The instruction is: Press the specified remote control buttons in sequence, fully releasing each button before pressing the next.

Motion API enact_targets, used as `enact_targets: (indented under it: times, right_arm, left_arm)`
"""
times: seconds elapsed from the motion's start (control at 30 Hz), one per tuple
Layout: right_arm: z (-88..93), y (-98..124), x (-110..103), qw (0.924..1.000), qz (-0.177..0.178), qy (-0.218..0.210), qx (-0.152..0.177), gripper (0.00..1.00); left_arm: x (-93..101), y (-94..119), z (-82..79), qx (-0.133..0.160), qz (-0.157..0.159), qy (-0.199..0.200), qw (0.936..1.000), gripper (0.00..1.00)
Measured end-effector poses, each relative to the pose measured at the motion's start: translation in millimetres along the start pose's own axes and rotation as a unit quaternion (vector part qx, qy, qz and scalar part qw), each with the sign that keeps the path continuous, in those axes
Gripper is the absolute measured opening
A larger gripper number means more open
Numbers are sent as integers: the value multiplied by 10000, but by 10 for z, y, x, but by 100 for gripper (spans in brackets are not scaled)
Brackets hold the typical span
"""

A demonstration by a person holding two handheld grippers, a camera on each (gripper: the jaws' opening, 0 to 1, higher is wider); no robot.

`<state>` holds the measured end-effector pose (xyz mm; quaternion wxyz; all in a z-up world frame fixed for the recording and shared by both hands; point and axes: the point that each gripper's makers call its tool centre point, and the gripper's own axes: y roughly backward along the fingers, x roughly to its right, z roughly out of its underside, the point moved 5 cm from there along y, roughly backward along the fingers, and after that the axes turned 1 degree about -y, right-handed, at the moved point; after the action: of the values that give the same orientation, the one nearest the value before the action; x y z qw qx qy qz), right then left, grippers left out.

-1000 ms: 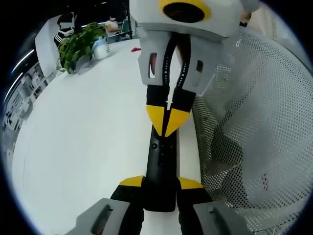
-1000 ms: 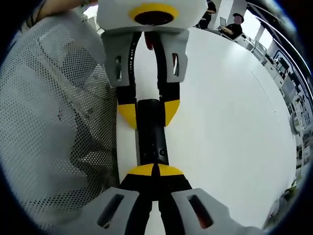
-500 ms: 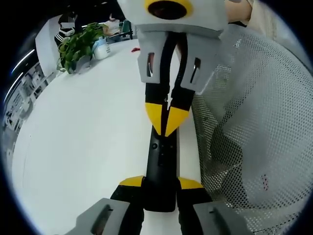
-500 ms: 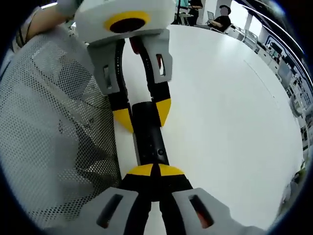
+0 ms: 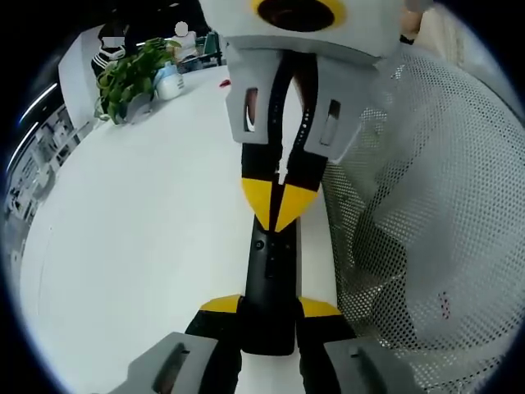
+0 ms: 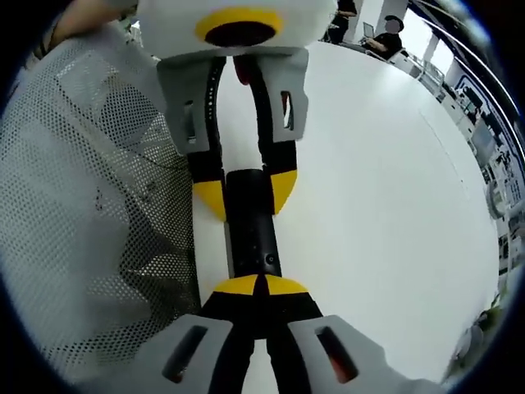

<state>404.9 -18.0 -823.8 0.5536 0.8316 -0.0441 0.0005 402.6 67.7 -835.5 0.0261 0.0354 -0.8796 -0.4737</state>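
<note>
A slim black remote [image 5: 267, 263] lies lengthwise on the white table [image 5: 123, 230]. My left gripper [image 5: 269, 305] is shut on its near end, one yellow-tipped jaw on each side. From the top of the left gripper view my right gripper [image 5: 277, 205] comes down, shut, its joined yellow tips resting on the remote's upper face just above a small round button. In the right gripper view the remote [image 6: 253, 234] runs away from my right gripper [image 6: 259, 286], whose shut tips touch it. At the far end, my left gripper [image 6: 246, 193] clamps the remote.
White mesh fabric [image 5: 410, 205] lies close beside the remote, at the left in the right gripper view [image 6: 82, 205]. A potted plant [image 5: 131, 78] stands at the table's far edge. People sit at the back [image 6: 385, 45]. The white table [image 6: 369, 180] stretches out on the other side.
The right gripper rocked slightly and came back, its shut tips staying on the remote. The left gripper's hold and the remote's place are unchanged.
</note>
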Motion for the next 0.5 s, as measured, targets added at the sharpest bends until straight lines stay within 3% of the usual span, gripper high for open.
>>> enact_targets:
  times: [0.2, 0.5]
  right_arm:
    - [-4, -4, 17, 9999, -4, 10, -119, 0]
    - [39, 2, 15, 9987, 3, -460, 220, 0]
  left_arm:
    - [-8, 2, 7, 65, 32, 52, 10000, 25]
    - [-4, 0, 5, 45, 28, 27, 10000, 25]
